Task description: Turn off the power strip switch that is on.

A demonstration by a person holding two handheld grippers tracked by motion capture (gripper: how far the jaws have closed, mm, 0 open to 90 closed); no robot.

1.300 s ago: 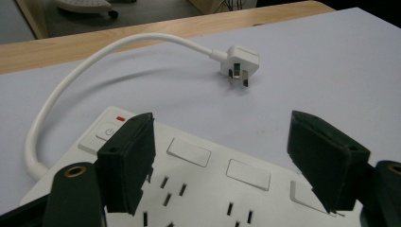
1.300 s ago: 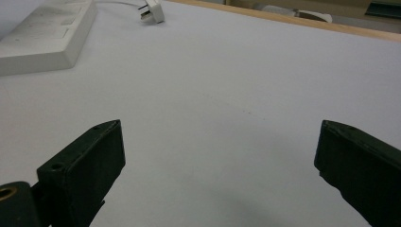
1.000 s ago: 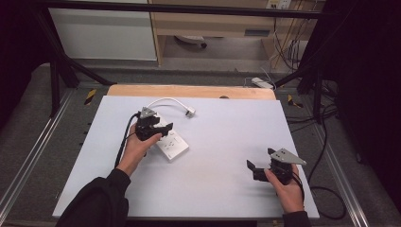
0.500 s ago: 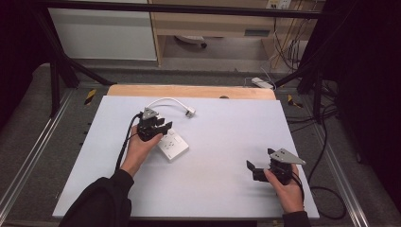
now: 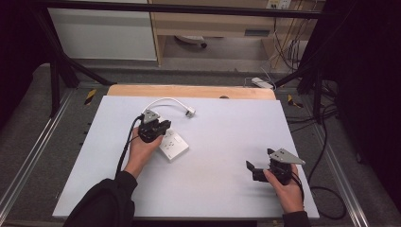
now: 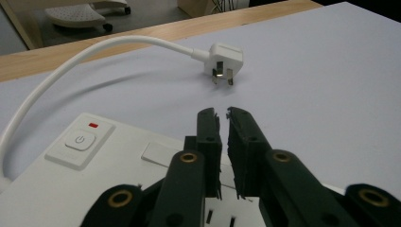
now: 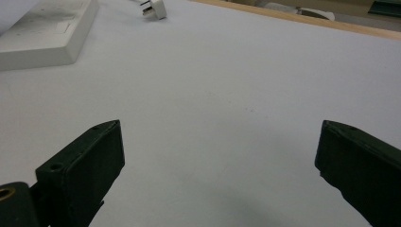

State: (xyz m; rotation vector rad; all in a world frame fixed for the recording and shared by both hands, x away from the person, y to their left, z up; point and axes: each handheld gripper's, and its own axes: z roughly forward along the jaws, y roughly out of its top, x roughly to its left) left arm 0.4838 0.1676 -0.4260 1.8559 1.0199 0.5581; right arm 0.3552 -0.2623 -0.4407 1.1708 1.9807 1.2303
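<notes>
Left fingers: the left gripper (image 5: pixel 163 126) has its two black fingers (image 6: pixel 209 137) pressed almost together with nothing between them, a thin slit left, poised over the socket face of the white rectangular plastic power strip (image 5: pixel 173 145).
Left hand: the left hand (image 5: pixel 141 150) reaches in from the near edge toward the surface's far left part, forearm in a black sleeve (image 5: pixel 105 203), gripper aimed toward the far right.
Right fingers: the right gripper (image 5: pixel 251 170) has its fingers (image 7: pixel 82 163) spread wide apart and empty, over bare surface.
Right hand: the right hand (image 5: pixel 285 189) sits by the near right corner, gripper pointing left.
Power strip: flat on the pale grey surface (image 5: pixel 222 137), left of centre, long axis diagonal; its switch end (image 6: pixel 80 141) bears a small red mark.
Cord: white cable (image 5: pixel 163 100) arcs toward the far edge, ending in a white three-pin plug (image 5: pixel 190 113) lying apart from the strip.
</notes>
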